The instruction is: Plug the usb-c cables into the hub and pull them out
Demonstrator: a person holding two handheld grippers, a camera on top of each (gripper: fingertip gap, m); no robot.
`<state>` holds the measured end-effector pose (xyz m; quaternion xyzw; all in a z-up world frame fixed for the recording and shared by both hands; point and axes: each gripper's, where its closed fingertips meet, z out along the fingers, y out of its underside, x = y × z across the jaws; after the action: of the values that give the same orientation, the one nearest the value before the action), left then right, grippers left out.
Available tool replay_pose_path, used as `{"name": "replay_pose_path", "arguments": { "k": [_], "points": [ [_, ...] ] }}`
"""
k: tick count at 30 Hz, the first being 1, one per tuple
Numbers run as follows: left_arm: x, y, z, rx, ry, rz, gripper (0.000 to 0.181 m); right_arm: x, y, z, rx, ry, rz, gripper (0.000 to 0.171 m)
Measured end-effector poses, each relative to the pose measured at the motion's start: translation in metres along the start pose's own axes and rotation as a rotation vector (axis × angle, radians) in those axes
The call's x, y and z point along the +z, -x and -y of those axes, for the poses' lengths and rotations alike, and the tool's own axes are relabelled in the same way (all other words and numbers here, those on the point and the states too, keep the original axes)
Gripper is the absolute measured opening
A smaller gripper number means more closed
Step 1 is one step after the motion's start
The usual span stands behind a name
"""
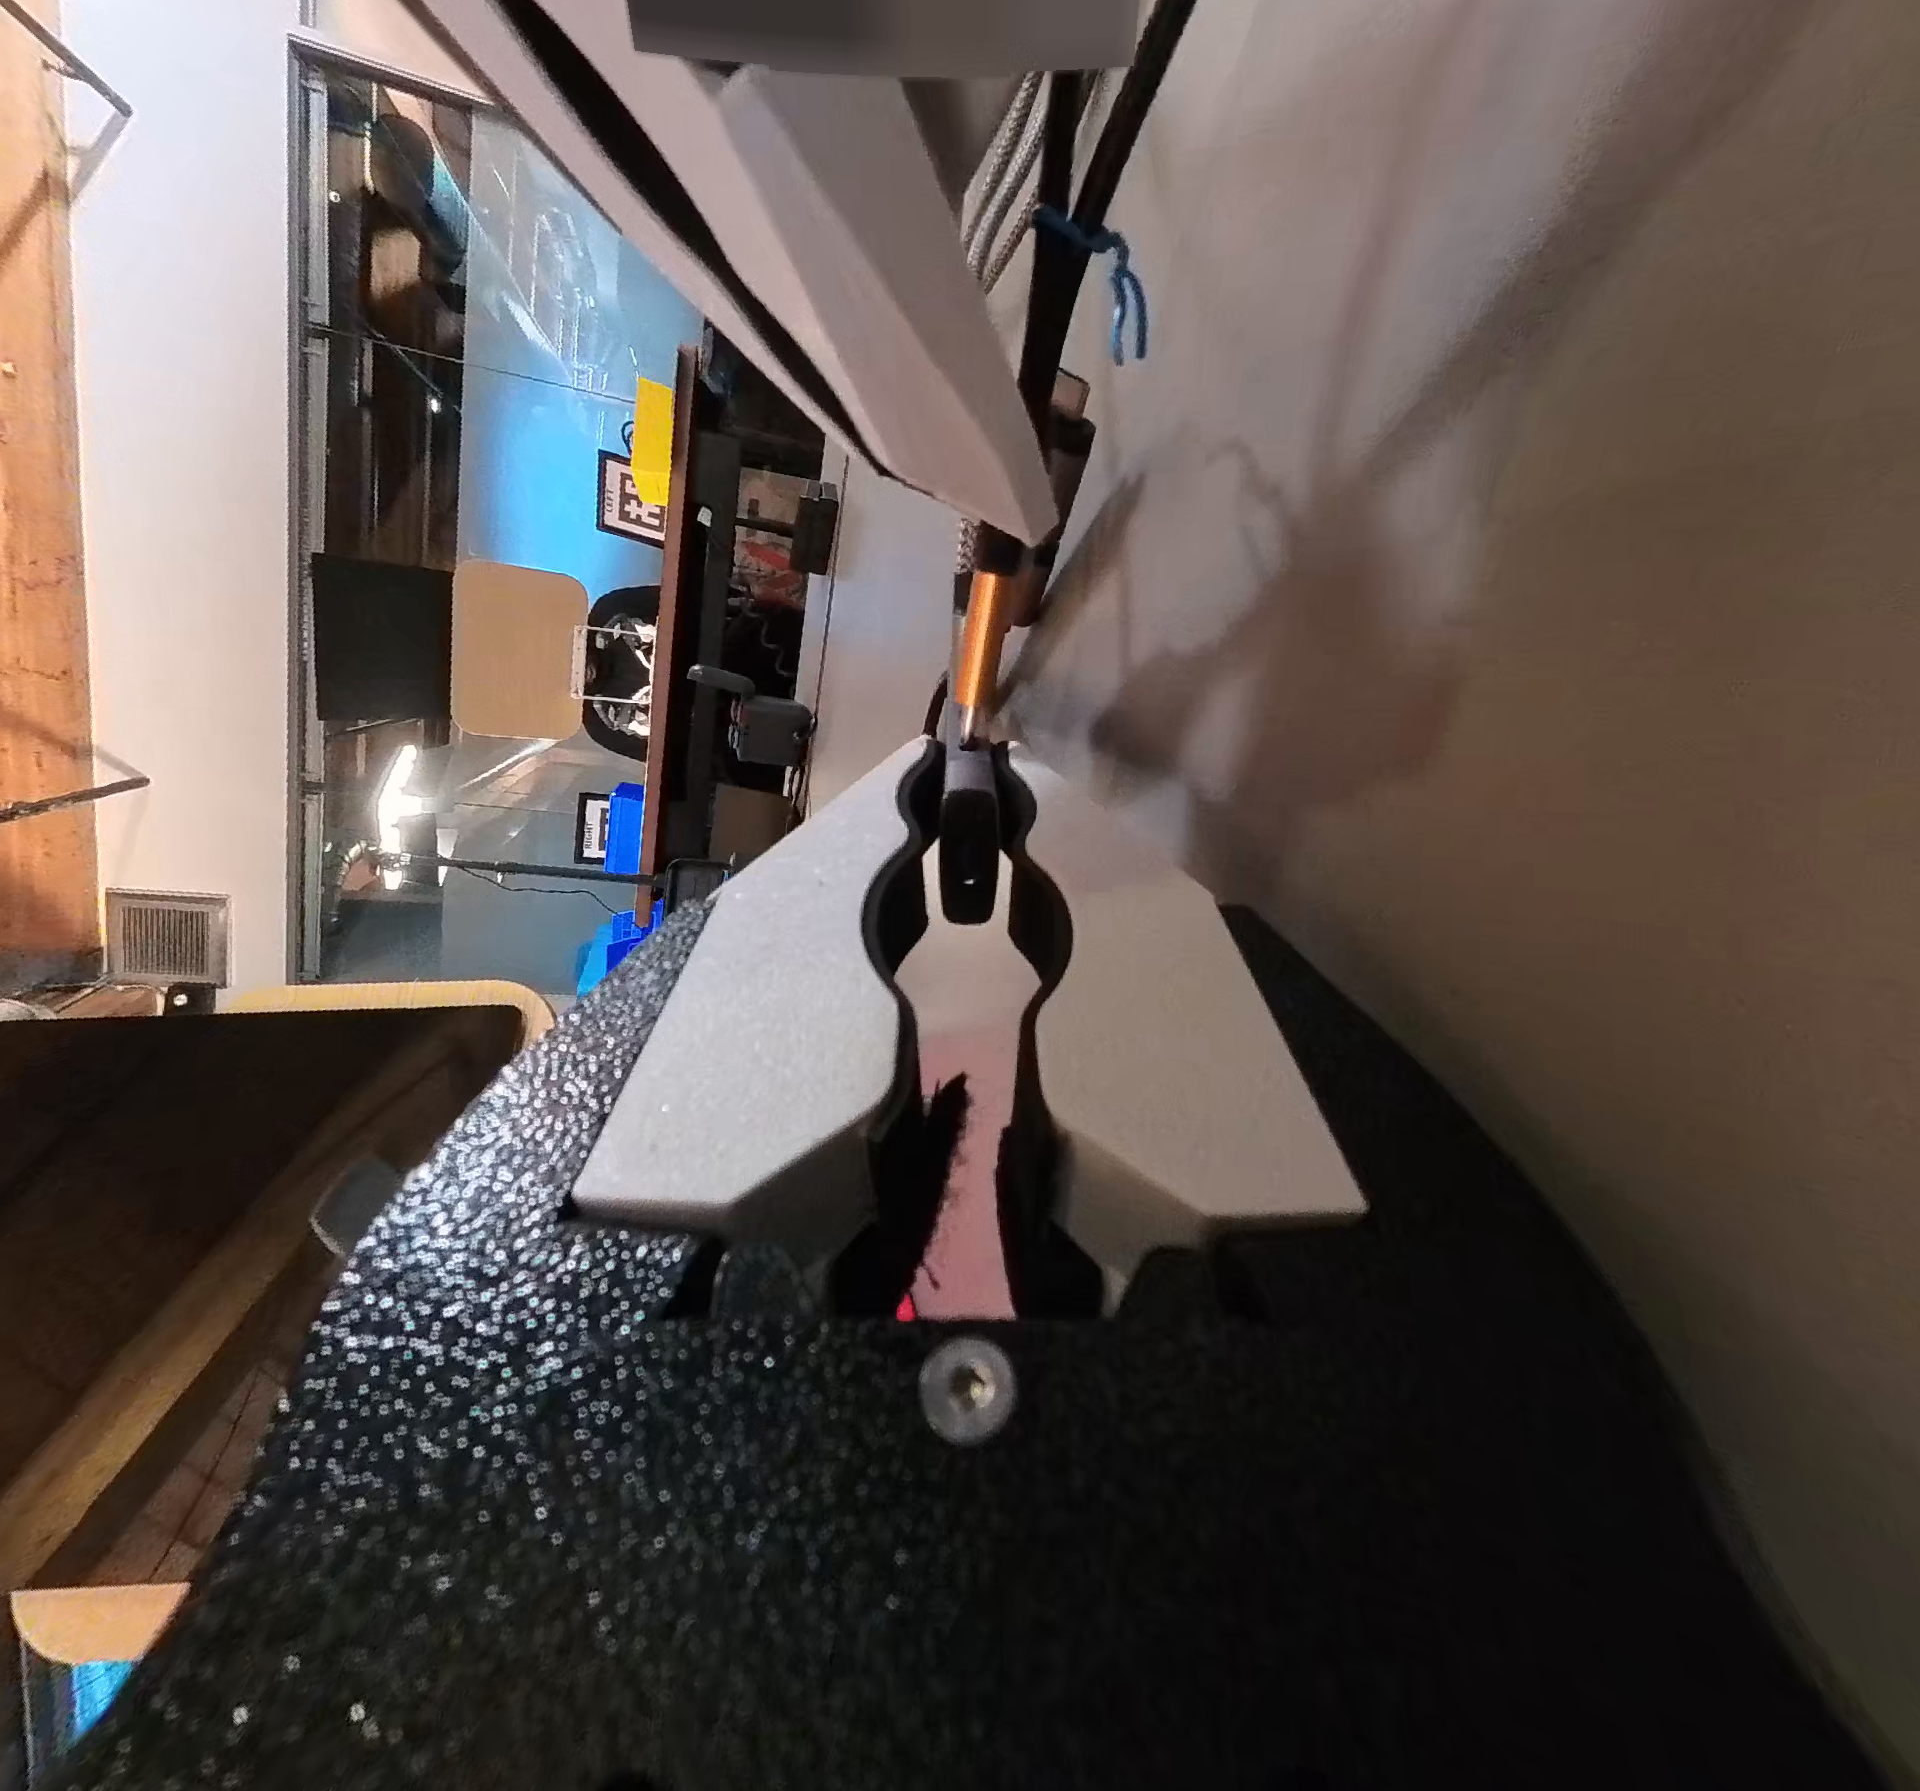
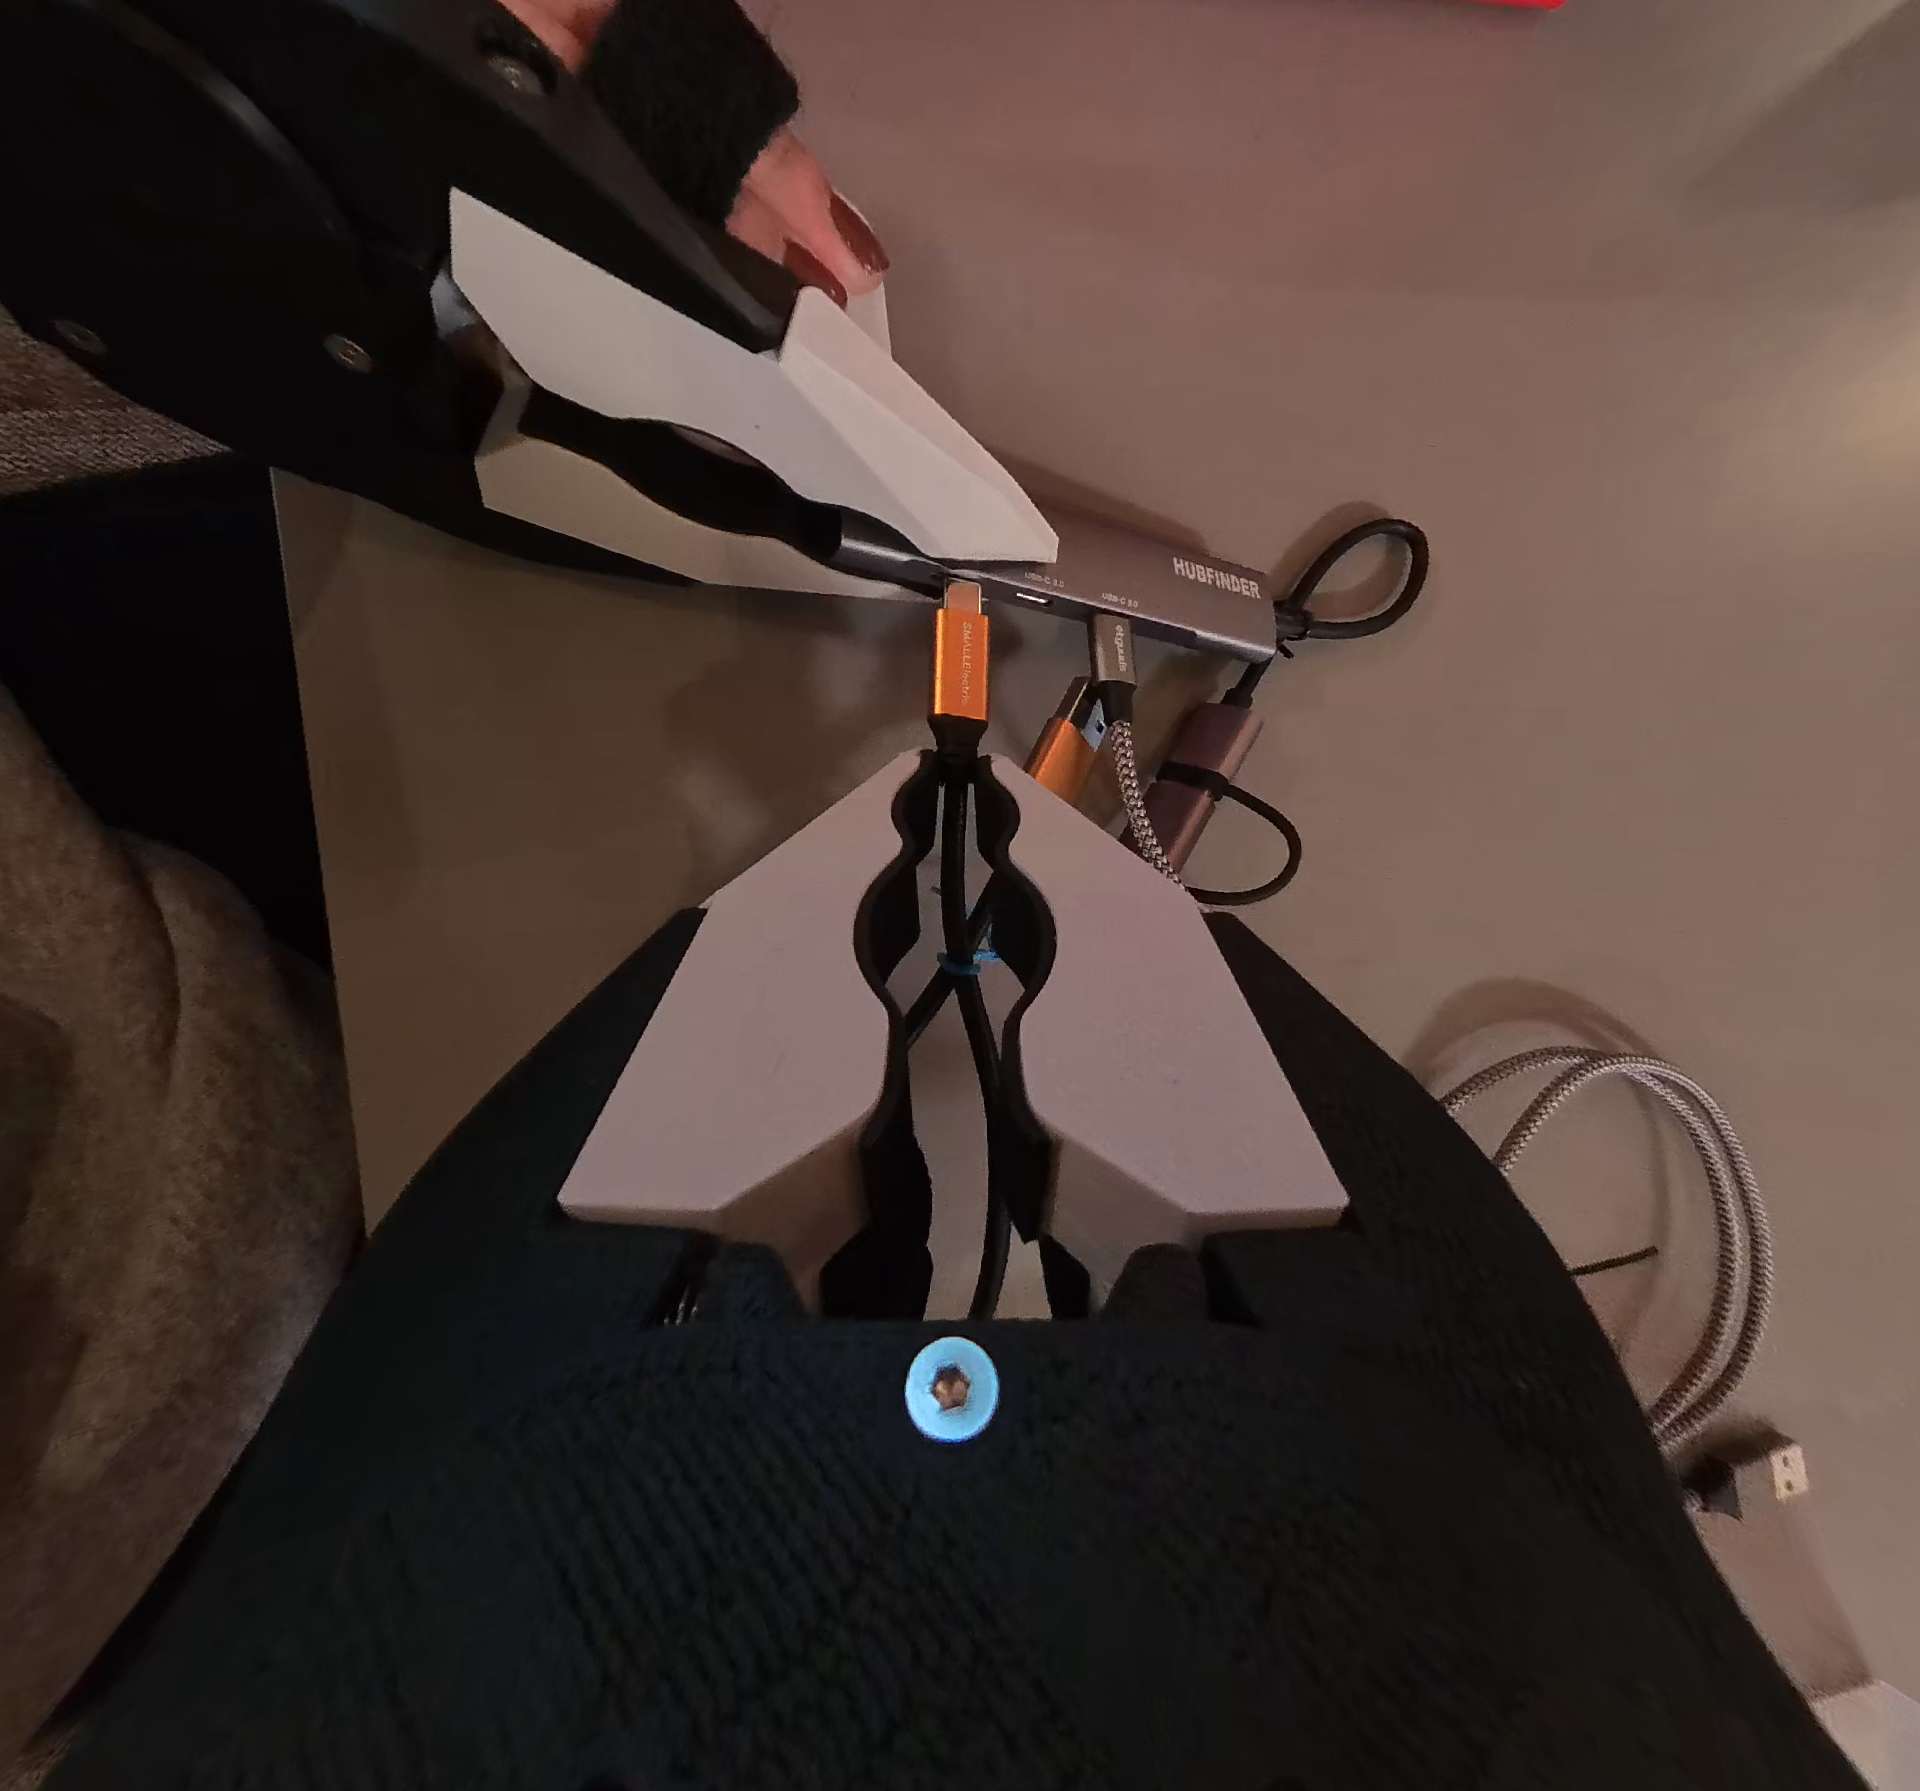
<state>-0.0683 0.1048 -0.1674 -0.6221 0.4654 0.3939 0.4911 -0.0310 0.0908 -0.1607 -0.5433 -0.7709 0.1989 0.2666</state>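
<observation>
The right gripper (image 2: pixel 954 762) pinches the black cable behind the orange metal plug (image 2: pixel 961 669), whose tip touches the flat grey hub (image 2: pixel 1153 590). The left gripper (image 2: pixel 940 565) squeezes the hub's end, on the grey table (image 2: pixel 1455 307).

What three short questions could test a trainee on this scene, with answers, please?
1. True or false: the left gripper clamps one end of the hub.
2. What does the right gripper pinch? A) the black cable just behind the orange plug; B) the hub; C) nothing.
3. Fill in: the port between the orange plug and the grey braided plug is ____.

Key: 1 true; 2 A; 3 empty.
</observation>
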Motion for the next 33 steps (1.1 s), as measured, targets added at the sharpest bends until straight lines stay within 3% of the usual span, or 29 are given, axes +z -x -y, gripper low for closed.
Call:
{"name": "replay_pose_path", "arguments": {
  "k": [24, 28, 33],
  "points": [
    [0.002, -0.003, 0.001, -0.002, 0.048, -0.013, 0.008, 0.002, 0.006, 0.014, 0.063, -0.087, 0.037, 0.004],
    [0.003, -0.002, -0.003, -0.047, 0.068, -0.027, 0.008, 0.003, 0.004, 0.023, 0.109, -0.130, 0.034, 0.004],
    [0.006, -0.001, -0.006, -0.136, 0.054, -0.054, 0.008, 0.006, 0.007, 0.026, 0.007, -0.130, -0.052, 0.010]
  ]
}}
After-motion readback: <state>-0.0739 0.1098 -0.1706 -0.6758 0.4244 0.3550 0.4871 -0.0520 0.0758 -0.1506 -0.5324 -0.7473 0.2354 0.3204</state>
